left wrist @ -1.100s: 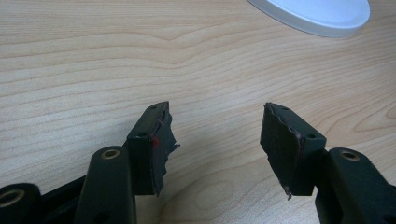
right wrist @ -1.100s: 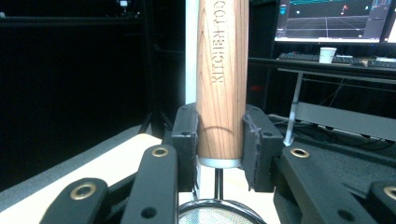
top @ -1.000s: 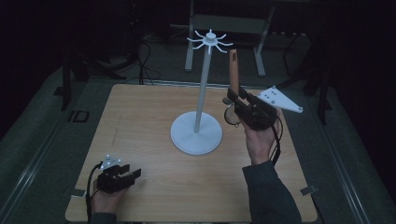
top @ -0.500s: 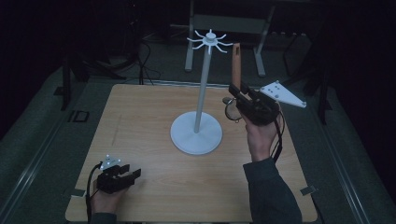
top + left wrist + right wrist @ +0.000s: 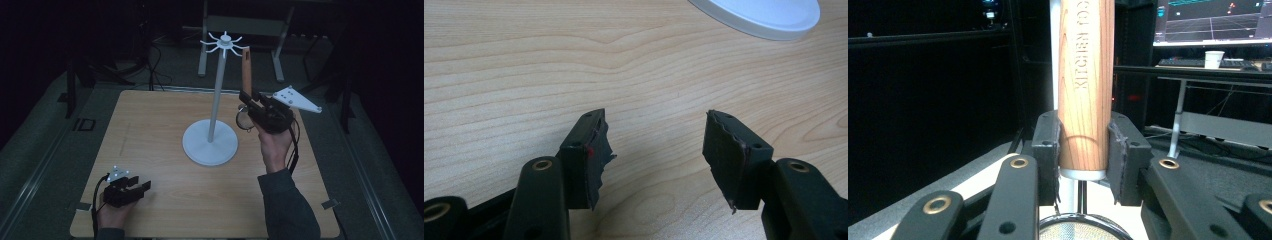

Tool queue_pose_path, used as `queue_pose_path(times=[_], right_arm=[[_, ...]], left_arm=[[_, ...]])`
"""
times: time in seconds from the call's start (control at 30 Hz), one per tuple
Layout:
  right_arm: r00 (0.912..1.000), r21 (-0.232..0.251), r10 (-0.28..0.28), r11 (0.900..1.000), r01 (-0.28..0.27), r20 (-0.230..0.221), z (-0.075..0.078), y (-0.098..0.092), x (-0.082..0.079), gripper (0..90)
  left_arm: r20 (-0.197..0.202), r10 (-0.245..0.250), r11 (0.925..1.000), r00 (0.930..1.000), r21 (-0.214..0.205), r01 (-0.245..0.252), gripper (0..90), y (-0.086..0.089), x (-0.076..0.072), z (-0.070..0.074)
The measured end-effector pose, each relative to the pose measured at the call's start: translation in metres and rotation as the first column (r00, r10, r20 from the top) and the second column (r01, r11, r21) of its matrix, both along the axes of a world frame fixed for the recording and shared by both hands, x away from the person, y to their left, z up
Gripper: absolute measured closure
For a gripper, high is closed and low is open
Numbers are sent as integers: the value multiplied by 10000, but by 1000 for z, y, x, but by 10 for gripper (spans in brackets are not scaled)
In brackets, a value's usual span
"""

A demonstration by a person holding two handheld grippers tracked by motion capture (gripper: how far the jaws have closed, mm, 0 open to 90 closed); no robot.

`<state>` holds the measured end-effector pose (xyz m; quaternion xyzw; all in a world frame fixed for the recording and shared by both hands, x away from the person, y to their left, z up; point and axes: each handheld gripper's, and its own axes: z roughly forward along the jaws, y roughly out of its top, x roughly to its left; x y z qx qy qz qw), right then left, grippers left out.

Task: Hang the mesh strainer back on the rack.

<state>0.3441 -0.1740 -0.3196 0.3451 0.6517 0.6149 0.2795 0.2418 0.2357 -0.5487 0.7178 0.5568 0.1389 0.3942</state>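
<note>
From the high view, the right gripper [image 5: 248,102] holds a small strainer [image 5: 245,95] upright just beside the pole of the white hook stand [image 5: 215,95], the wooden handle pointing up toward the ring of hooks, the mesh bowl hanging below the jaws. To hang it well, I'd judge the handle's top end has to rise to the level of one hook and come in square to it (whether the handle has a hanging hole I cannot tell from here). The stand's pole and neighbouring hooks sit close by and could snag the handle. The left gripper [image 5: 140,187] rests low on the wooden table [image 5: 150,125] near its front edge, well apart from the stand.

In the left gripper view, the jaws stand wide with nothing between them, bare table beneath, and the rim of the stand base [image 5: 764,17] at the top.

In the right gripper view, the two pads [image 5: 1047,145] clamp the strainer's wooden handle [image 5: 1084,85] near its lower end, just above the metal collar. The mesh rim [image 5: 1083,226] peeps out below, and the white pole rises directly behind the handle. A desk with a monitor [image 5: 1213,20] and a paper cup [image 5: 1214,58] stands well off in the room.
</note>
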Motion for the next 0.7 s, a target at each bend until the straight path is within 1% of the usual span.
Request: queue_pose_path(times=[0.17,0.5,0.53,0.67,0.7], right_arm=[[9998,-102,168,9998,-169,-64,-1,3,1,692],[9994,-170,242,9996,-246,-241,-1,6,6,691],[9990,-174,297,9994,-303,-332,-1,6,8,691],[9982,-160,399,9990,-406,-451,-2,7,11,690],[9972,-119,495,9987,-502,-559,-3,8,13,690]], left_arm=[[2,4,10000,10000,-7,-4,435,0,0,0],[-3,4,10000,10000,0,-4,435,0,0,0],[-2,2,10000,10000,-1,-2,435,0,0,0],[0,11,10000,10000,-13,-11,435,0,0,0],[2,13,10000,10000,-13,-13,435,0,0,0]])
